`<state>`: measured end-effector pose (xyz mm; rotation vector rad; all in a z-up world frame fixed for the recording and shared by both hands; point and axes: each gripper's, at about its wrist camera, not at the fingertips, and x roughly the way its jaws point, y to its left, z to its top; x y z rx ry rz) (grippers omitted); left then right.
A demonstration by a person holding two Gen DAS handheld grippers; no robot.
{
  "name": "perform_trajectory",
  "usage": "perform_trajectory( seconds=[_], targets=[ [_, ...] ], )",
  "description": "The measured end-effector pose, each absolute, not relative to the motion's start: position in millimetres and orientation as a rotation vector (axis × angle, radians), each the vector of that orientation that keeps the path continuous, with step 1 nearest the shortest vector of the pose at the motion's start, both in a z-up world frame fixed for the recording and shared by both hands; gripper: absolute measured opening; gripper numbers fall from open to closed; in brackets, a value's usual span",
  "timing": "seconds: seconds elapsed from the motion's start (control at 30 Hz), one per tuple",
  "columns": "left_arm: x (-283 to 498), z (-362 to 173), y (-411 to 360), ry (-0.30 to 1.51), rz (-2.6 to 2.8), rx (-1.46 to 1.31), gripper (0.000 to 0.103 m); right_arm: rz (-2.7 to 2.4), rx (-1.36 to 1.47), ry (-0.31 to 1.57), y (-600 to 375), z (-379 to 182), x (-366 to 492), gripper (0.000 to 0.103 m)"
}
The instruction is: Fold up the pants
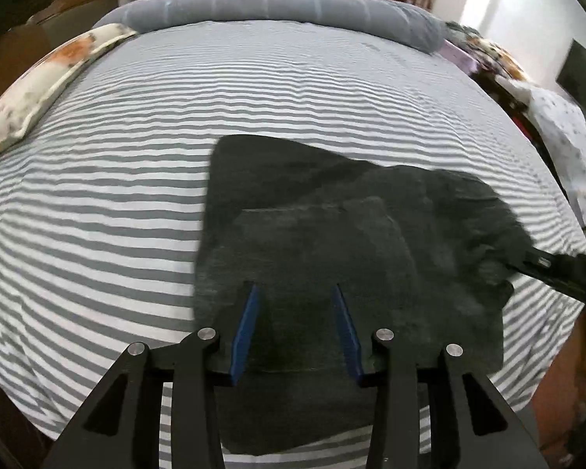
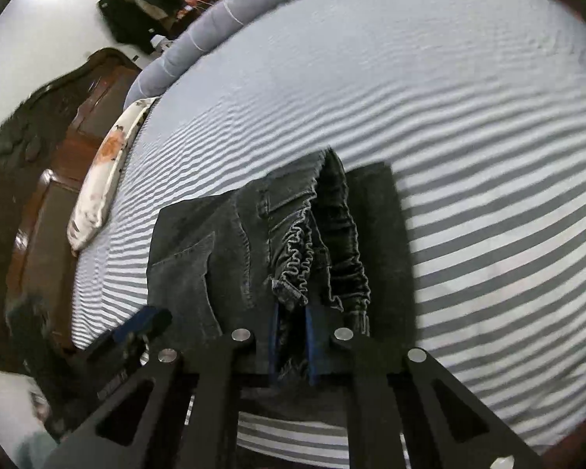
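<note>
pants [image 1: 332,234] dark denim, near-right on striped bed [image 1: 136,156] | soft, weighty, droops | left gripper [image 1: 296,332] jaws apart above | right gripper [image 2: 291,346] clamped on gathered waistband [image 2: 293,258] | take hems or waistband

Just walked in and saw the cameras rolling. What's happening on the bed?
A person with a gripper in each hand is folding dark pants on a striped bedsheet. The right gripper is shut on the pants, pinching bunched denim between its jaws. The left gripper is open over the pants, its jaws spread and gripping nothing. The pants already lie partly folded, in layers.
</note>
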<state>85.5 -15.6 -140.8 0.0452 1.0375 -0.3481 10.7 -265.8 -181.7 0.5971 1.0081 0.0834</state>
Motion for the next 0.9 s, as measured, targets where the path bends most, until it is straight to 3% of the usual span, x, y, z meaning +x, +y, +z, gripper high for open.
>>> perform_trajectory(
  seconds=[0.13, 0.47, 0.57, 0.73, 0.9],
  targets=[
    [89.5, -144.9, -4.3, 1.044, -0.336, 0.026, 0.042, 0.043, 0.494, 0.989, -262.4, -168.6, -7.6, 0.009],
    [87.2, -169.4, -23.9, 1.070, -0.331, 0.252, 0.044, -0.010, 0.502, 1.138, -264.7, -215.3, 5.7, 0.012],
    [93.9, -158.1, -19.3, 1.054, -0.334, 0.198, 0.044, 0.013, 0.536, 1.133, -271.6, -205.0, 3.9, 0.026],
    [118.2, -135.4, -21.4, 0.991, -0.306, 0.172, 0.045, 0.004, 0.465, 0.999, -276.8, -160.0, 10.4, 0.027],
    [152.2, -138.2, -33.1, 1.031, -0.287, 0.180, 0.045, 0.049, 0.387, 0.989, -258.5, -150.2, 52.5, 0.027]
  ],
)
